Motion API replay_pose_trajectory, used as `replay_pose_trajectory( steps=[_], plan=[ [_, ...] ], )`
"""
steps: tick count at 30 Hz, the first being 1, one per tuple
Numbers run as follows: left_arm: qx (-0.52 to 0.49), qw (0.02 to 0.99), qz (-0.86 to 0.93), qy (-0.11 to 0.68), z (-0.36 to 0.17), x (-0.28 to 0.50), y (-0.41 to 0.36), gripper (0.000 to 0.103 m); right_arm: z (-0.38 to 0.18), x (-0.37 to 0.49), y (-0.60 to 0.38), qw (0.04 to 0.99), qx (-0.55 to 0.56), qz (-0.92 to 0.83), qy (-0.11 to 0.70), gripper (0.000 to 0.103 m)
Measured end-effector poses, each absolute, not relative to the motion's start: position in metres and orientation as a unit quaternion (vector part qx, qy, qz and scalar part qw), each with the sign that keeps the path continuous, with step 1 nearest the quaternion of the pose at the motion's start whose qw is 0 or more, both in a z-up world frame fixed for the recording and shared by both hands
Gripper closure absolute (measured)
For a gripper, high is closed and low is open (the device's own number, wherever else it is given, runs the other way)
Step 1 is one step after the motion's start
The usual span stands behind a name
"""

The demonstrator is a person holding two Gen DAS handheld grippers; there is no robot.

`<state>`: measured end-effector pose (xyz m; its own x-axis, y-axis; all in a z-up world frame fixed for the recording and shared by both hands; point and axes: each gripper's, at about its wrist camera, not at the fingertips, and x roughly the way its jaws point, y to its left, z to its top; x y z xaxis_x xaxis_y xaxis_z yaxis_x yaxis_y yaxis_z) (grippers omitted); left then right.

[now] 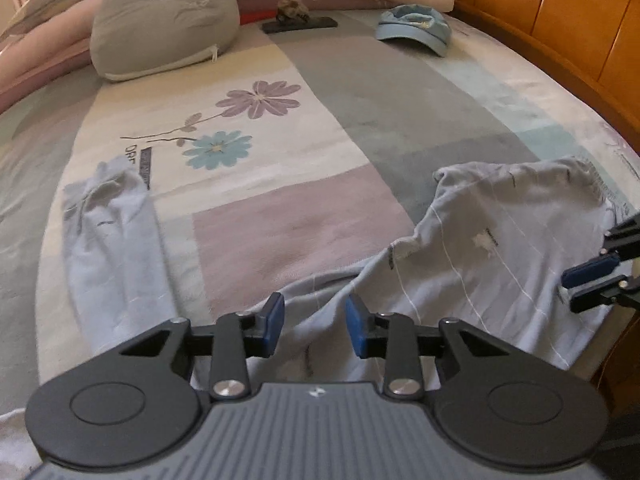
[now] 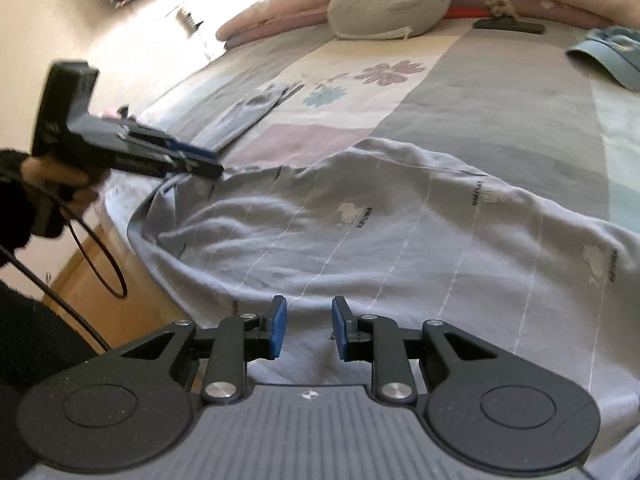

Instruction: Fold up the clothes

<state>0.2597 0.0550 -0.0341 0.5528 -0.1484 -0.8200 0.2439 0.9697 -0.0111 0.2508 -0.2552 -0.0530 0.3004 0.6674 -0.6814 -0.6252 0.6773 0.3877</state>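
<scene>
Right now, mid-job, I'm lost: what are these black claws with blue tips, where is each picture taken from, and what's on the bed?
They are two hand-held grippers, each with a camera looking along its fingers. The left gripper and the right gripper both stand open, holding nothing, above a crumpled pale grey-blue garment on a patchwork flowered bedspread. Its long sleeve trails off to one side. Beyond lie a grey cushion and a light blue cap.

Both wrists — low over bed.
</scene>
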Motion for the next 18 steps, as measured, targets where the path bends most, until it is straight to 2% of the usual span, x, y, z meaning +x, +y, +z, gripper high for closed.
replay_pose_trajectory(
  steps=[3, 9, 18],
  plan=[
    [0.058, 0.883, -0.104, 0.454, -0.034, 0.268, 0.058, 0.071, -0.05, 0.25, -0.261, 0.816, 0.045, 0.387, 0.428, 0.074],
    [0.087, 0.868, -0.124, 0.472, -0.047, 0.286, 0.06, 0.071, -0.044, 0.244, -0.266, 0.833, 0.076, 0.355, 0.417, 0.066],
    [0.166, 0.862, -0.205, 0.432, -0.052, 0.278, 0.038, 0.069, -0.046, 0.23, -0.257, 0.846, 0.083, 0.297, 0.435, 0.06]
  ],
)
